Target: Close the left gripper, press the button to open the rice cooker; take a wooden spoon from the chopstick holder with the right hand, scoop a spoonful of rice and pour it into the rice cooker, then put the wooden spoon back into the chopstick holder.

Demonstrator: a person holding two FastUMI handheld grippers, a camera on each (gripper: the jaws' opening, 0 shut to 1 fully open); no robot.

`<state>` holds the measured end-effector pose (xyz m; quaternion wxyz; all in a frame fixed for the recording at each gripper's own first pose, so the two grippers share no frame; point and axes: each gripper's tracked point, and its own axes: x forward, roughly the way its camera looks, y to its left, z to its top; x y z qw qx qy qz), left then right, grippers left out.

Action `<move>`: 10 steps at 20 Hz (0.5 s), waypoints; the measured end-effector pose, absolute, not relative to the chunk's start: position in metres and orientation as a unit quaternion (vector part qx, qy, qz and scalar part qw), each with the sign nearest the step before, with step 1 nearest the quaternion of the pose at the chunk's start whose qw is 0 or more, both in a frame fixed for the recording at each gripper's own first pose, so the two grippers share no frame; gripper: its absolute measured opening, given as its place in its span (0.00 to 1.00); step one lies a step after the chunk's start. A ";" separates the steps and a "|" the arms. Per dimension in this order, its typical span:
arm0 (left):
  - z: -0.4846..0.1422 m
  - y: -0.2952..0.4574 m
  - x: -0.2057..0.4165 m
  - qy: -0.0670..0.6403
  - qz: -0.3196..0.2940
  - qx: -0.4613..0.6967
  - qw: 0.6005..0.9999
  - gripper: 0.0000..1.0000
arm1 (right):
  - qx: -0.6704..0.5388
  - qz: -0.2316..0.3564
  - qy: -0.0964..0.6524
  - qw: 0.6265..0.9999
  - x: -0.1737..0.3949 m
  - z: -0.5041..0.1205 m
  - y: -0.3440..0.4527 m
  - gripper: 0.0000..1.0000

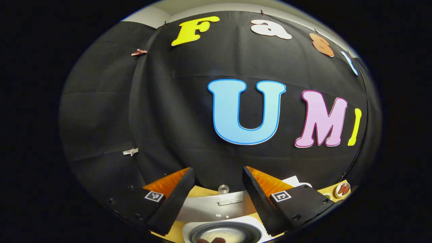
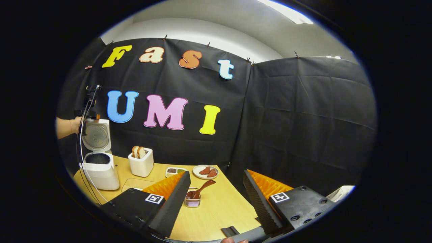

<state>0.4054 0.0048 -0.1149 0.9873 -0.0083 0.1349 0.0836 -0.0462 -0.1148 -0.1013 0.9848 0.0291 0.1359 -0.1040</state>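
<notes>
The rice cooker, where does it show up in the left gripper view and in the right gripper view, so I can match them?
Left gripper view: the rice cooker sits at the bottom centre, between that gripper's fingers, lid raised, inner pot seen from above.
Right gripper view: the rice cooker stands at the far left on the wooden table, lid up, beside the toaster.
Shared landmark: the raised white lid.

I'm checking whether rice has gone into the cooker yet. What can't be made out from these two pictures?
- Rice cooker pot contents: too small and dark in the right gripper view; in the left gripper view the pot is cut off by the bottom edge.
- Wooden spoon bowl: sunk in its holder, so a load can't be told.
- Small tray contents: too small, right gripper view.
</notes>
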 end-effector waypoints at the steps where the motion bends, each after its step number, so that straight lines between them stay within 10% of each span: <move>1: -0.120 0.000 0.390 0.141 0.081 -0.010 0.987 0.99 | 0.029 -0.096 0.134 0.986 -0.043 -0.099 -0.112 0.98; 10: -0.194 -0.039 0.284 0.186 0.082 -0.052 0.978 0.93 | 0.039 -0.039 0.135 0.989 -0.022 -0.097 -0.105 0.98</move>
